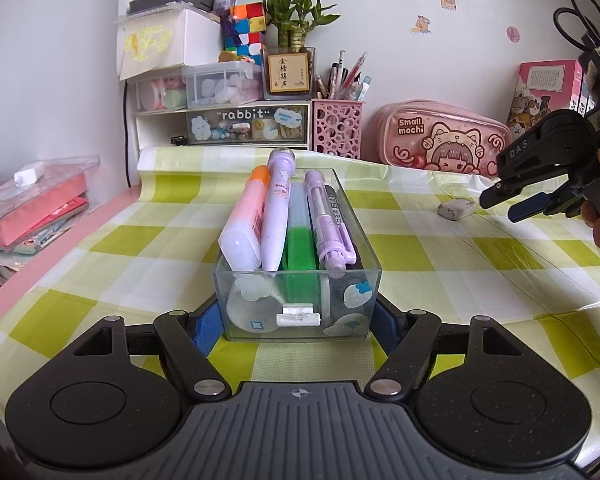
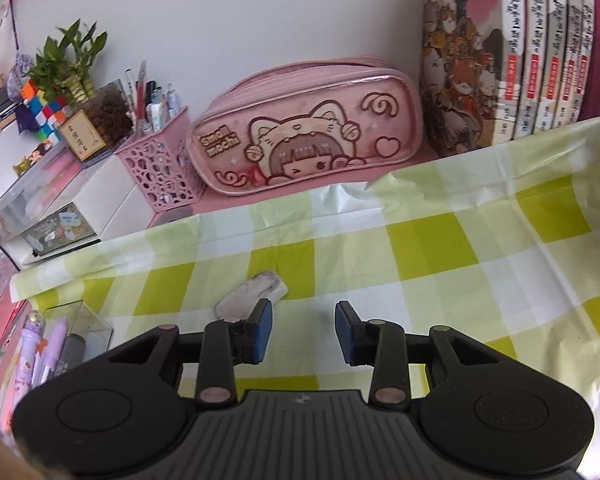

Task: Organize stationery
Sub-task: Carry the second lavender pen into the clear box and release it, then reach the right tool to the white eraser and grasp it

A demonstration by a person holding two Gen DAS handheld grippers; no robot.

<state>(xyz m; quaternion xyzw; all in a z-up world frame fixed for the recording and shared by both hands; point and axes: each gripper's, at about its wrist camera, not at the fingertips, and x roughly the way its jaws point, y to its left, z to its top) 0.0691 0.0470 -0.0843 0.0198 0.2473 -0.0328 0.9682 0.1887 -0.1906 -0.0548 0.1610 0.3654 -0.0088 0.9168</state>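
Left gripper (image 1: 298, 322): you had it clamped on the near end of the clear box (image 1: 296, 280), blue pads pressed on both side walls. Judged purpose: steadying the box on the cloth while items went in.
Clear box: it sat on the checked tablecloth (image 1: 420, 248), long axis running away from you, open top up.
Box contents: orange-capped marker (image 1: 244, 216), lilac pen (image 1: 278, 208), green highlighter (image 1: 298, 240) and purple pen (image 1: 328, 220) lay side by side lengthwise, tips jutting past the far rim. Packed parallel, likely to save room.
Right gripper (image 2: 304, 334): you held it a little above the cloth, jaws partly apart, nothing between the pads, touching nothing.
Eraser (image 2: 252, 294): the last loose piece, it lay flat on the cloth just ahead and left of your right gripper's left finger, well apart from the box.
Judged step: you were lining up on the eraser.
Far edge: pink pencil case (image 2: 304, 132) and pink pen holder (image 2: 160, 168) stood against the wall.
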